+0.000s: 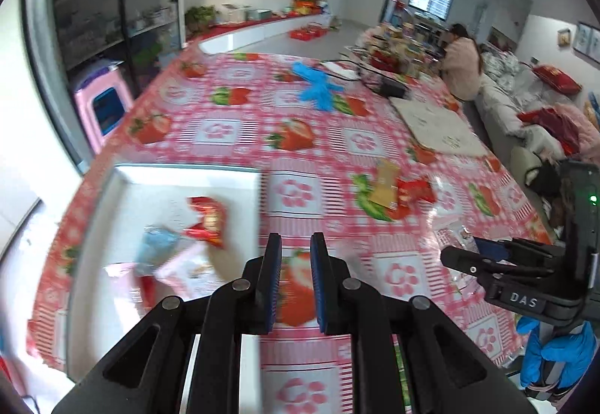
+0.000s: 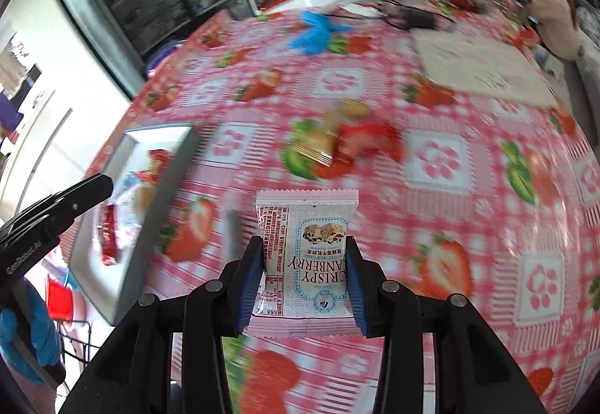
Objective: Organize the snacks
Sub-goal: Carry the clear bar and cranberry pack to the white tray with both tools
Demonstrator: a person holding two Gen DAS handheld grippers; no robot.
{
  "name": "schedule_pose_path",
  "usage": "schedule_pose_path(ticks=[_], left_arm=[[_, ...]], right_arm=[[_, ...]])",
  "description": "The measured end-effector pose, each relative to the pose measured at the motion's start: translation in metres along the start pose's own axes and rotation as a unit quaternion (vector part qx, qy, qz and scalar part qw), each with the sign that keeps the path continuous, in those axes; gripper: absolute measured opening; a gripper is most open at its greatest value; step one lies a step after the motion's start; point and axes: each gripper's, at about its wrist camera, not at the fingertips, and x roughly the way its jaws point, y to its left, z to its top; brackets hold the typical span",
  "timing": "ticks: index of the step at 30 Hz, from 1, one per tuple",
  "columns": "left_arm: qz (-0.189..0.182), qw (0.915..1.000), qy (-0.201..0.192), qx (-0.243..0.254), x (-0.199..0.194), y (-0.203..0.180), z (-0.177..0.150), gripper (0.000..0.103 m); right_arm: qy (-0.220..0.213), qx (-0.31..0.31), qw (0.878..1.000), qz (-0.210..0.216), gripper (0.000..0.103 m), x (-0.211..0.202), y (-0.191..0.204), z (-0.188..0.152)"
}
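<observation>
The cranberry crisp packet (image 2: 305, 256) sits clamped in the right gripper (image 2: 304, 264) above the tabletop (image 2: 468, 151); the left gripper (image 1: 296, 282), narrowly parted and empty, hovers beside the tray (image 1: 112, 211).

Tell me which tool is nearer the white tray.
Left. The left tool hovers open just beside the white tray; the right tool, gripping the cranberry packet, is farther off.

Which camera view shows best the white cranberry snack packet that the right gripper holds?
The right wrist view: the cranberry packet fills the centre between the right gripper fingers, its print readable. The left wrist view shows only a blurred pale packet edge at that gripper.
</observation>
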Motion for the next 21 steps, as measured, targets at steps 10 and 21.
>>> schedule_pose_path(ticks=[10, 21], left_arm=[[-0.008, 0.9956, 0.092, -0.016, 0.077, -0.053, -0.025, 0.08], [0.067, 0.9898, 0.126, -0.001, 0.126, -0.088, -0.048, 0.024]], right_arm=[[0.001, -0.001, 1.0, -0.012, 0.043, 0.005, 0.003, 0.007], [-0.011, 0.063, 0.998, -0.028, 0.043, -0.021, -0.064, -0.021]])
